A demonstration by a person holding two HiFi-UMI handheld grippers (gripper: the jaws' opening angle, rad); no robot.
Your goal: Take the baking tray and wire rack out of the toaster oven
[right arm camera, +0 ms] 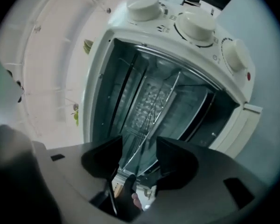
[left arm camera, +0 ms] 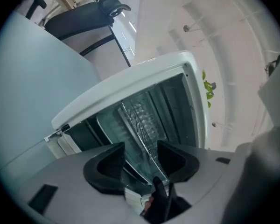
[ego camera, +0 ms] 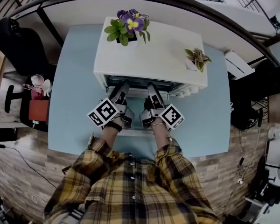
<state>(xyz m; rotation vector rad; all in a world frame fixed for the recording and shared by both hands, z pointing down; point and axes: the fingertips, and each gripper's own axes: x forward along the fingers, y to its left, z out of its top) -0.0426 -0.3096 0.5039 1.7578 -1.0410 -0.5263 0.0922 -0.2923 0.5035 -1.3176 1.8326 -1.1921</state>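
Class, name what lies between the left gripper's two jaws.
The wire rack's front edge stands between the parted jaws, as the left gripper view shows.

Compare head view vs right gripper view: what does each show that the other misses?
Head view only: the purple flowers on the oven's top, the left gripper and the person's plaid shirt.

Right gripper view only: the oven cavity, with the wire rack and baking tray inside. The rack's front edge sits between the open jaws.

Both: the white toaster oven with its door open, and the right gripper.
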